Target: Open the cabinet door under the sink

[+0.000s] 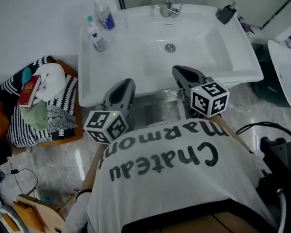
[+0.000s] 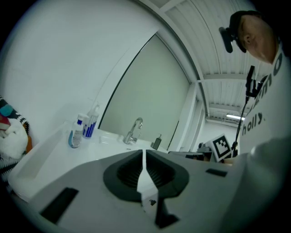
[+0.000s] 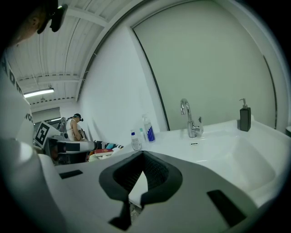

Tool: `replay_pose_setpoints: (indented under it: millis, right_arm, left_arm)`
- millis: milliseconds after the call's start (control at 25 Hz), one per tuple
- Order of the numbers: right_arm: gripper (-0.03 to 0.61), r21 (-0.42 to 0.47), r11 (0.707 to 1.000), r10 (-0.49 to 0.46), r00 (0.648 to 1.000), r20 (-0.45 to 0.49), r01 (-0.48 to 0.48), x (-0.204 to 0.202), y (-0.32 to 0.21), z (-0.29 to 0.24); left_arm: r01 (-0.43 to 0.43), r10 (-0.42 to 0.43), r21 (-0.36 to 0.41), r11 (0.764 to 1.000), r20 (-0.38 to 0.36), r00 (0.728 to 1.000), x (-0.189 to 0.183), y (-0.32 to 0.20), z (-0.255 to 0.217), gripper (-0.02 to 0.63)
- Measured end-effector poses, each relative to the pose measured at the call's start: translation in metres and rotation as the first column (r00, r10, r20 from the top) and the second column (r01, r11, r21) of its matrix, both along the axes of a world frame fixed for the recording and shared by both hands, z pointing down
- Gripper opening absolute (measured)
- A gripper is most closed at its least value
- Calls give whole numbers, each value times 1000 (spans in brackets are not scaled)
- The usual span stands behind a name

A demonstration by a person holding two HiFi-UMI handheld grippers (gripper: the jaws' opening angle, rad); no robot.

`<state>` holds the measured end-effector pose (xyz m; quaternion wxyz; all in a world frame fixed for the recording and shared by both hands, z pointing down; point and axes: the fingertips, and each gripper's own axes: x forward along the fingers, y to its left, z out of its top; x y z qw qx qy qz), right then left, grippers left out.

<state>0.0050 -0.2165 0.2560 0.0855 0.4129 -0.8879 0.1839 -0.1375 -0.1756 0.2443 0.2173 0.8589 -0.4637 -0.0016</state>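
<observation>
Pointing at the sink (image 1: 88, 96) rim mid-frame, left gripper (image 1: 125, 84) and right gripper (image 1: 181, 72) both pressed shut, empty; door presumably hidden below, equally near either.

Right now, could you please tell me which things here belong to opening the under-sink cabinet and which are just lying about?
Job: left gripper, right gripper, sink, cabinet front beneath it.
Lying about: two bottles, soap dispenser, red book, striped cloth pile.
</observation>
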Motion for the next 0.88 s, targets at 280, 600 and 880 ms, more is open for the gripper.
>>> replay_pose_setpoints:
  millis: [280, 600, 880]
  right_arm:
    - [9, 13, 1000, -22, 999, -42, 22, -4, 4, 3]
    - [9, 23, 999, -26, 999, -43, 27, -5, 6, 0]
    - [9, 23, 1000, -19, 999, -40, 20, -5, 4, 0]
  left_arm:
    - [-3, 3, -1, 1000, 13, 1000, 1, 2, 4, 26]
    - [-4, 4, -1, 1000, 16, 1000, 0, 5, 4, 26]
    - [-10, 10, 0, 1000, 18, 1000, 2, 4, 5, 26]
